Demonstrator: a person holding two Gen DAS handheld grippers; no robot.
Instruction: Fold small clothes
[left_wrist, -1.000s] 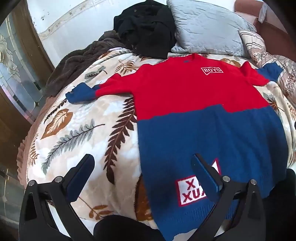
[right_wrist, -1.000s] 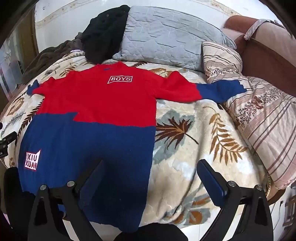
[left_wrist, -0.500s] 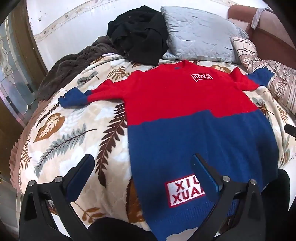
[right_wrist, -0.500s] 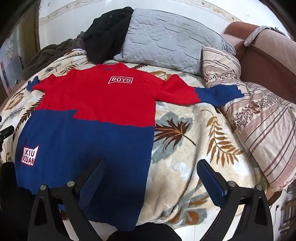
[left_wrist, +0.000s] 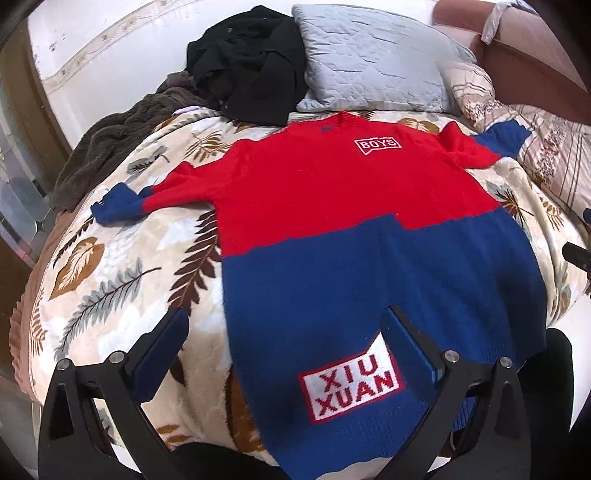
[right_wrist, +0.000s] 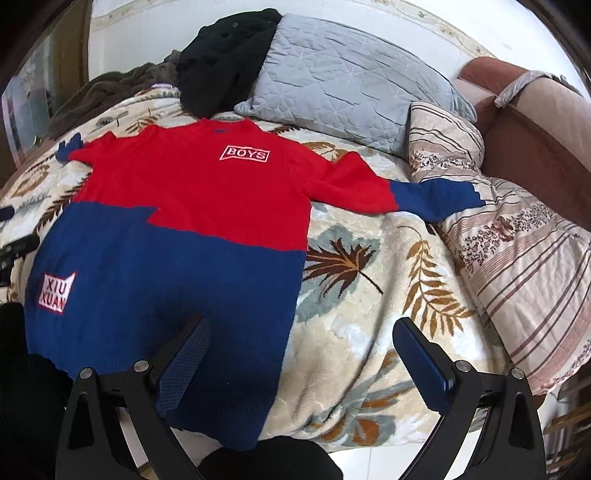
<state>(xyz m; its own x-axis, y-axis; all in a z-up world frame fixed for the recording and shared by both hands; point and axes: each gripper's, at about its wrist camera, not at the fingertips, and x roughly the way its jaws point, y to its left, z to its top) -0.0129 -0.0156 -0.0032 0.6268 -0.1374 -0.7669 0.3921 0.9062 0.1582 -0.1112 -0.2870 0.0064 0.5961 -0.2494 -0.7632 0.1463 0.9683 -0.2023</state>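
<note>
A small red and blue knitted sweater (left_wrist: 354, 229) lies flat and face up on the bed, sleeves spread out to both sides. It also shows in the right wrist view (right_wrist: 184, 236). Its red top carries a "BOYS" patch (left_wrist: 377, 146), its blue bottom a "XIU XUAN" patch (left_wrist: 351, 380). My left gripper (left_wrist: 286, 332) is open and empty, above the hem's left corner. My right gripper (right_wrist: 303, 339) is open and empty, above the hem's right corner. The left sleeve's cuff (left_wrist: 118, 205) and the right sleeve's cuff (right_wrist: 436, 197) are blue.
The bed has a leaf-print blanket (left_wrist: 122, 280). A grey pillow (right_wrist: 354, 85), a black garment (left_wrist: 251, 62) and a brown throw (left_wrist: 110, 136) lie at the head. A striped quilt (right_wrist: 517, 251) lies to the right, a brown sofa (right_wrist: 535, 140) beyond.
Both grippers have drawn back and risen a little, so more of the sweater and bed shows. The sweater has not moved. Both grippers stay open.
</note>
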